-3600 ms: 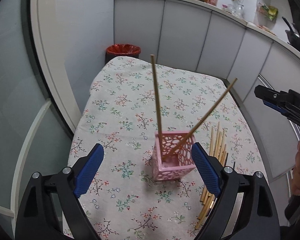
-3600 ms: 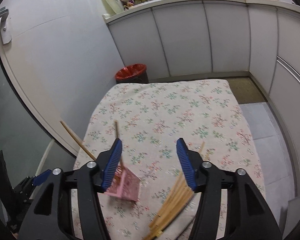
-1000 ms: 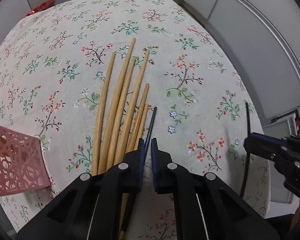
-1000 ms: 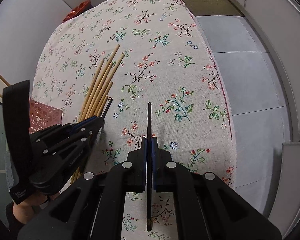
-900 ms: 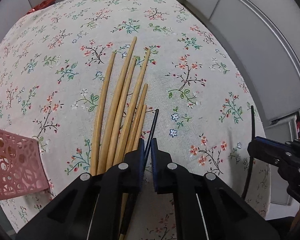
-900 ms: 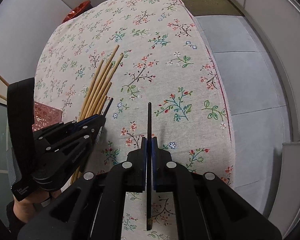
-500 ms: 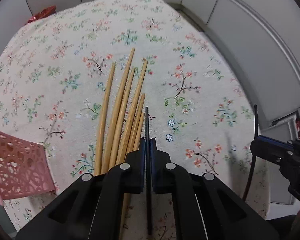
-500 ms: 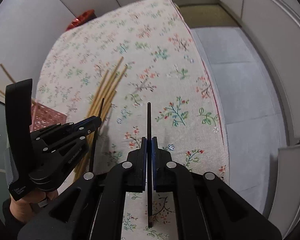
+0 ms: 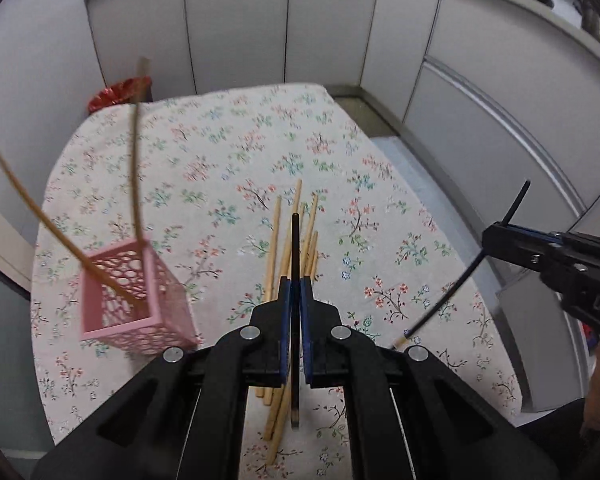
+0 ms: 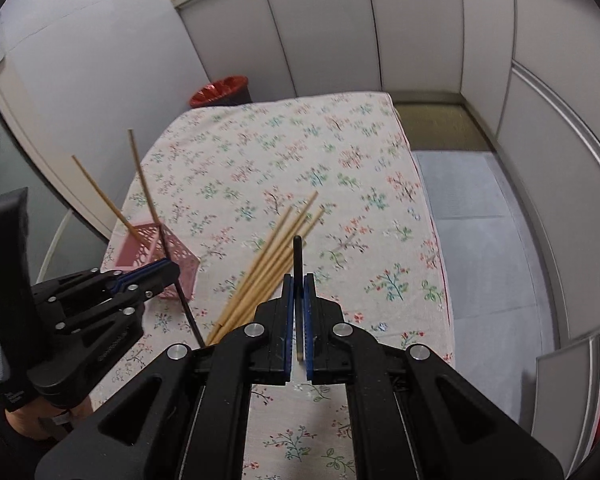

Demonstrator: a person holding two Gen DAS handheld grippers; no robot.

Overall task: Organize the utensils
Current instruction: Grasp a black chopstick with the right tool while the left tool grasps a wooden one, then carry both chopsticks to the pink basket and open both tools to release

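My left gripper (image 9: 295,285) is shut on a black chopstick (image 9: 295,240), lifted above the table. My right gripper (image 10: 298,280) is shut on a second black chopstick (image 10: 297,254), also held in the air. In the left wrist view the right gripper (image 9: 500,236) shows at the right edge with its chopstick (image 9: 452,292) slanting down. A pink lattice holder (image 9: 136,292) stands at the table's left side with two wooden chopsticks (image 9: 134,160) leaning in it. Several wooden chopsticks (image 10: 272,256) lie in a loose bundle on the floral cloth, below both grippers.
The table with the floral cloth (image 9: 220,152) sits in a corner of grey partition panels (image 9: 332,24). A red bin (image 10: 220,90) stands behind the table's far left corner. Grey floor (image 10: 476,208) lies to the table's right.
Both grippers have risen away from the table, each carrying its black chopstick. The views have tilted up, so the holder and the far walls now show.
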